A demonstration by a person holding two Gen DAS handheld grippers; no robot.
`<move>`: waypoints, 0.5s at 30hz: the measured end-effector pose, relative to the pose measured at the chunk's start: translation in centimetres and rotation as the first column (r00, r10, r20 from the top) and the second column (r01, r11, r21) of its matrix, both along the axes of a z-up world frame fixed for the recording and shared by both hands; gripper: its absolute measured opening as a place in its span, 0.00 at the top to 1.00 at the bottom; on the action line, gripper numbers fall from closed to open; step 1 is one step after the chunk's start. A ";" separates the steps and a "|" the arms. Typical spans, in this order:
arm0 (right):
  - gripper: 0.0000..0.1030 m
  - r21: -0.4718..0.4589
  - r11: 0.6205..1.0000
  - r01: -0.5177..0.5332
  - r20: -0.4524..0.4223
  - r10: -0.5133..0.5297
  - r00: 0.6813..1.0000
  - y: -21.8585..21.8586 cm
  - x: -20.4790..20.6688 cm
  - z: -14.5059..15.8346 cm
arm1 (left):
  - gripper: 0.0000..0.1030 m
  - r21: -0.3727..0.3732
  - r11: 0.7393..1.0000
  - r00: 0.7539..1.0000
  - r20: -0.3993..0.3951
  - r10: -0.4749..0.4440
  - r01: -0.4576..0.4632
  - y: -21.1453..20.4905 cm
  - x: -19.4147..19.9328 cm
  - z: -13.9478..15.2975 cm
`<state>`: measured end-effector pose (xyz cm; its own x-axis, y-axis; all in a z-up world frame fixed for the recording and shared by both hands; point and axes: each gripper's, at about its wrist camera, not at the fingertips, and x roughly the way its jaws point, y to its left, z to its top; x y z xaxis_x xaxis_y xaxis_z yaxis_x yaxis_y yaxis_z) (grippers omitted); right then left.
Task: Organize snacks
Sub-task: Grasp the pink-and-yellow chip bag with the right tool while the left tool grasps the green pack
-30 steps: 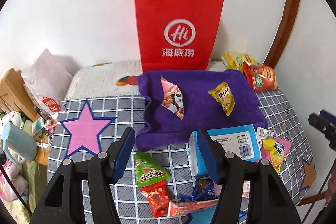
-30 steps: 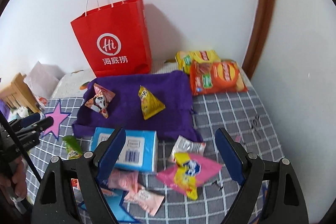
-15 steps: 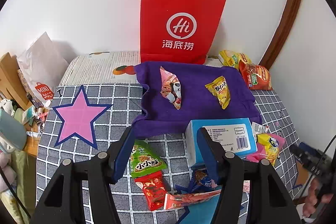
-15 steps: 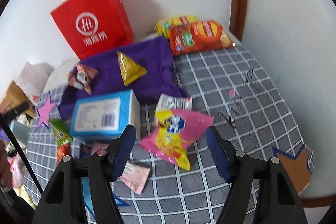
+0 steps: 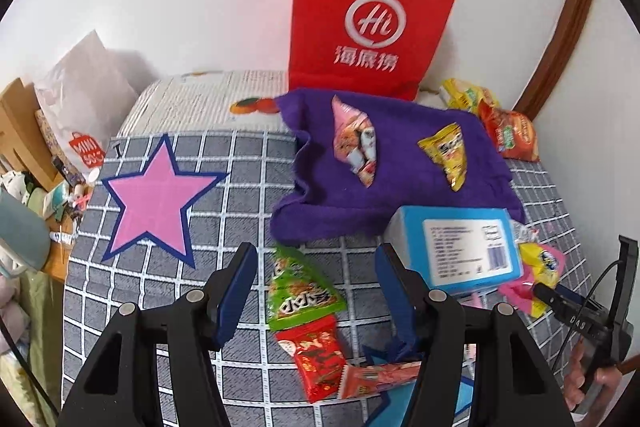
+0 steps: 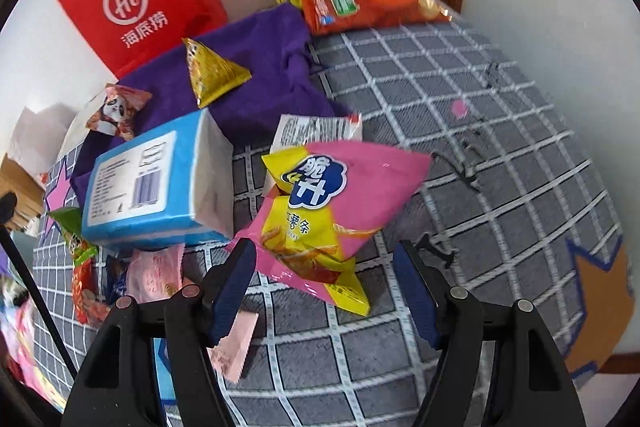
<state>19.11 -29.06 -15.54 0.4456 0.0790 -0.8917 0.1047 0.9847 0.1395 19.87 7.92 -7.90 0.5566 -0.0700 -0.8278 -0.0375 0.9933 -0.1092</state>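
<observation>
Hovering over scattered snacks on the checked counter (image 6: 460, 75): right tongs (image 6: 326, 291) apart, jaws just narrowed, straddling the near end of the pink-yellow potato stick bag (image 6: 332, 207), not clamped, likely sized for a grab. Left tongs (image 5: 316, 291) apart, empty, above the green triangular packet (image 5: 298, 291). Purple towel (image 5: 400, 187) carries two sorted packets.
</observation>
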 end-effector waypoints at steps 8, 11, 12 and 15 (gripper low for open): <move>0.34 0.055 0.998 0.010 0.029 -0.011 1.000 0.5 1.6 -1.3 | 0.43 0.001 1.000 0.996 -0.087 0.025 -0.025 0.9 1.1 -4.3; 0.37 0.050 0.999 0.013 0.040 -0.015 0.999 0.7 1.9 -1.5 | 0.42 0.005 1.000 0.994 -0.110 0.023 -0.023 0.7 1.6 -5.7; 0.37 0.048 0.999 0.011 0.042 -0.013 0.999 0.7 1.9 -1.5 | 0.42 0.010 1.000 0.993 -0.116 0.023 -0.022 0.6 1.8 -6.1; 0.39 0.038 0.999 -0.002 0.053 0.000 0.999 0.7 1.7 -1.4 | 0.42 0.017 1.000 0.990 -0.137 0.020 -0.018 0.3 2.3 -7.3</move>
